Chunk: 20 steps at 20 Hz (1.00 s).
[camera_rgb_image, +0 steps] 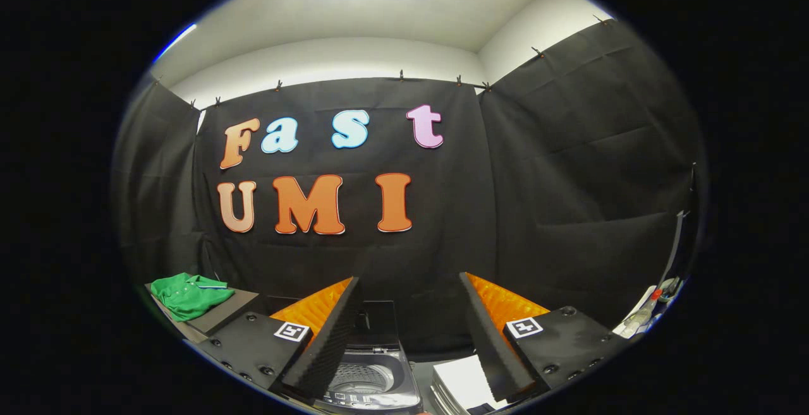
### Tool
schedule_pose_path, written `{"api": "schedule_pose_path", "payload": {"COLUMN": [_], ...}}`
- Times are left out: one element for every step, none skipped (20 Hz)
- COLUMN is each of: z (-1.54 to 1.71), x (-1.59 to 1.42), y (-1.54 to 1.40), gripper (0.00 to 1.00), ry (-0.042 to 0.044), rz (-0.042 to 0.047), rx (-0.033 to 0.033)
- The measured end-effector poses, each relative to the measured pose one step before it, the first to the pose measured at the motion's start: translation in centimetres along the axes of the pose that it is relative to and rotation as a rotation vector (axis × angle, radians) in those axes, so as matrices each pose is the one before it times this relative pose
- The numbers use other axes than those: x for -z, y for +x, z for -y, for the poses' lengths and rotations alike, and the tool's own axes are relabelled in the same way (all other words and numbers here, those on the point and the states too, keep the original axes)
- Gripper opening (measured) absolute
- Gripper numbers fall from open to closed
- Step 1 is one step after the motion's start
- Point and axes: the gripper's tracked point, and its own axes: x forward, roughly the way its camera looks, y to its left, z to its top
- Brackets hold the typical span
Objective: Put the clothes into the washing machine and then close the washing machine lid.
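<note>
Jaws spread wide and holding nothing: the gripper (411, 326) sits at the bottom of the frame with its two fingers angled apart, a broad gap between them and only the black booth wall showing through it. That open stance reads as readiness for a soft, bulky pick rather than a grasp in hand. Just below and between the fingers, nearer the left one, stands the small washing machine (366, 380) with its lid (377, 321) raised upright behind the tub, so the perforated drum is exposed from above; it appears empty, and the lid seems left up precisely so a garment can be dropped in. Beside the machine, under the right finger at lower centre-right, lies a white stack (460, 382) that looks like folded sheets or paper, though it is too cropped to tell. Farther off, at the lower left of the frame, the green shirt (189, 294) lies crumpled on a grey tabletop (237, 301), well apart from the machine and beyond the left finger. Judging by this, the loading has not begun: the gripper would need to swing left toward the shirt. At the lower right edge some pale bottles (639, 317) stand near the wall, blurred.
</note>
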Motion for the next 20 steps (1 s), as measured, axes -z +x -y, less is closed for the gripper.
{"api": "schedule_pose_path", "payload": {"z": [0.014,-0.008,0.043,0.01,-0.068,-0.069,-0.145,-0.124,-0.15,-0.122,-0.074,-0.204,-0.358,-0.195,-0.072,-0.08,-0.093,0.053,0.008,-0.234], "x": [-0.192,-0.033,-0.021,-0.047,-0.105,-0.005,0.04,0.017,-0.117,-0.209,-0.088,0.028,0.047,0.068,-0.22,-0.317,-0.219,-0.077,-0.028,-0.011], "y": [-0.011,-0.115,0.01,-0.148,-0.034,0.05,-0.051,0.013,-0.08,0.08,-0.017,0.047,0.181,0.026,0.026,-0.023,-0.043,-0.116,-0.053,-0.157], "gripper": [0.97,0.97,0.97,0.97,0.97,0.97,0.97,0.97,0.97,0.97,0.97,0.97,0.97,0.97,0.97,0.97,0.97,0.97,0.97,0.97], "ry": [0.00028,0.00017,0.00035,0.00034,-0.00065,-0.00138,-0.00184,-0.00159,-0.0015,-0.00189,-0.00062,0.00136,0.00248,0.00163,0.00003,-0.00135,-0.00397,-0.00667,-0.00625,-0.00116], "rz": [0.00091,0.00016,-0.00027,0.00152,0.00245,0.00089,0.00087,-0.00078,0.00351,0.00331,0.00364,0.00077,-0.00312,-0.00254,0.0019,0.00532,0.00631,0.00569,0.00244,0.0023], "rx": [0.00033,-0.00157,-0.00014,-0.00188,-0.00201,-0.00188,-0.00336,-0.00391,-0.00582,-0.00435,-0.00683,-0.00883,-0.01268,-0.01164,-0.00754,-0.00884,-0.00797,-0.00637,-0.00854,-0.01134]}}
